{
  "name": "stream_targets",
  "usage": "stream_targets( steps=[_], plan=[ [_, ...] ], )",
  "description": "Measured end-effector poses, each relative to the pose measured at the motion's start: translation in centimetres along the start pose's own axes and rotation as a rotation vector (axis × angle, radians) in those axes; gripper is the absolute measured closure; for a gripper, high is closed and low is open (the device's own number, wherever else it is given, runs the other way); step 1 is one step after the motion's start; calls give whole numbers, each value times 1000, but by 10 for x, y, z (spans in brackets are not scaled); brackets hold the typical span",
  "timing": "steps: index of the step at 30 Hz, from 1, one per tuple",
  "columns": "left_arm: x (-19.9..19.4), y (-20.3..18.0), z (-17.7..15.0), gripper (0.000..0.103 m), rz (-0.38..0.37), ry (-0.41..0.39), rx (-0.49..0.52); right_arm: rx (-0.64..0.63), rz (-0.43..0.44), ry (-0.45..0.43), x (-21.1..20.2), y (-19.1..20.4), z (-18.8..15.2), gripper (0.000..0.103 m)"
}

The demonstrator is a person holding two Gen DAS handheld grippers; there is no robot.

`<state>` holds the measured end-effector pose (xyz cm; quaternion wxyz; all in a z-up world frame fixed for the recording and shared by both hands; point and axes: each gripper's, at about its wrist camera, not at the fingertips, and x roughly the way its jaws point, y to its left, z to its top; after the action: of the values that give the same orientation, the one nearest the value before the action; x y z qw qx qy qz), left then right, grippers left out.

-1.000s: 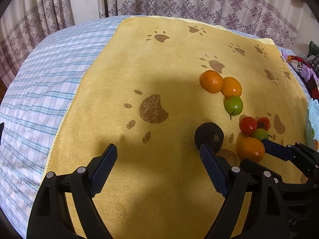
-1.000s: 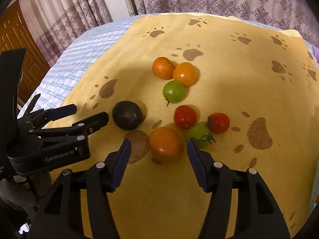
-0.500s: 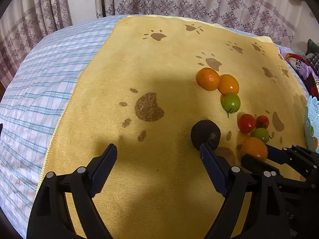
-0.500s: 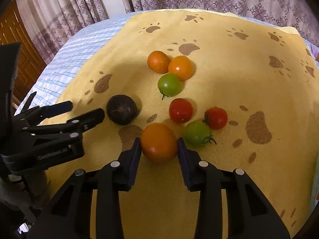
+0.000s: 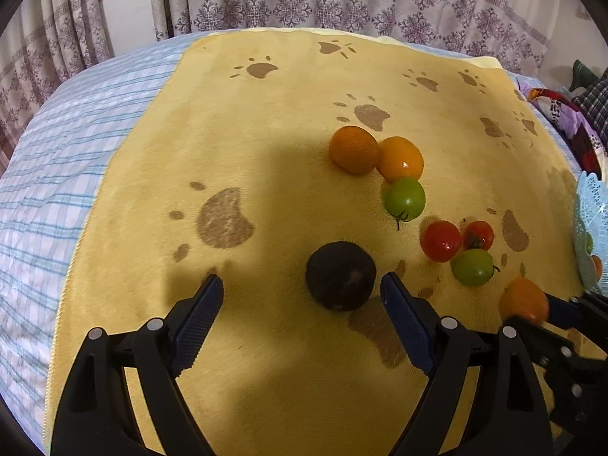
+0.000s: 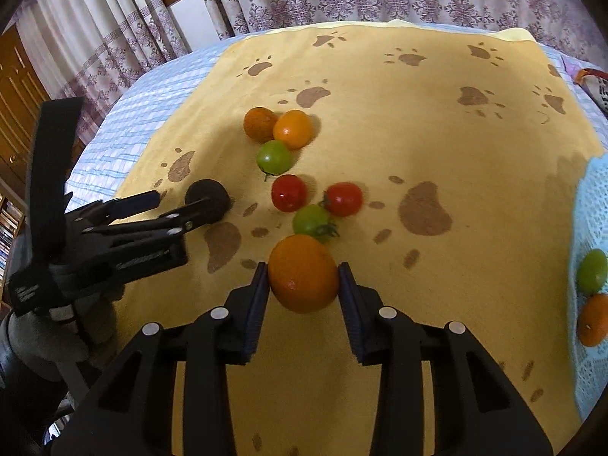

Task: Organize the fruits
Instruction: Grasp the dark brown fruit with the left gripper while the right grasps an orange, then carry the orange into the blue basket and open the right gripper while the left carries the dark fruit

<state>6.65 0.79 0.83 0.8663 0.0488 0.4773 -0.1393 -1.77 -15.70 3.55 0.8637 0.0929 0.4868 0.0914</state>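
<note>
Fruit lies scattered on a yellow fleece blanket with brown paw prints (image 6: 437,121), spread over a blue-and-white checked bedsheet (image 5: 49,174). The right gripper (image 6: 303,277) is clamped on a large round orange fruit (image 6: 303,273), both blue pads pressing its sides. The left gripper (image 5: 300,292) stands wide; a dark, nearly black round fruit (image 5: 341,275) sits between its fingertips, just beside the right-hand pad, untouched by the left-hand one. Beyond: two orange fruits (image 5: 353,149) touching each other, a green tomato (image 5: 404,198) against them, then two red tomatoes (image 6: 289,192) and a second green tomato (image 6: 312,219) clustered together. A pale blue lace basket (image 6: 592,205) at the right edge holds one green and one orange fruit.
</note>
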Motion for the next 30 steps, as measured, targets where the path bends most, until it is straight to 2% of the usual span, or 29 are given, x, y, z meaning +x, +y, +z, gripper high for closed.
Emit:
stream_targets(
  steps=[6, 9, 13, 30],
  plan=[
    [13, -10, 7, 33, 7, 20, 14, 8, -4, -13, -10, -6, -3, 65],
    [15, -11, 7, 42, 10, 25, 16, 11, -5, -18, -14, -9, -4, 65],
    [9, -13, 8, 61, -15, 17, 26, 18, -7, -24, -19, -13, -5, 65],
    [-33, -35, 9, 61, -36, -40, 45, 107, 2, -54, -54, -44, -13, 65]
  ],
)
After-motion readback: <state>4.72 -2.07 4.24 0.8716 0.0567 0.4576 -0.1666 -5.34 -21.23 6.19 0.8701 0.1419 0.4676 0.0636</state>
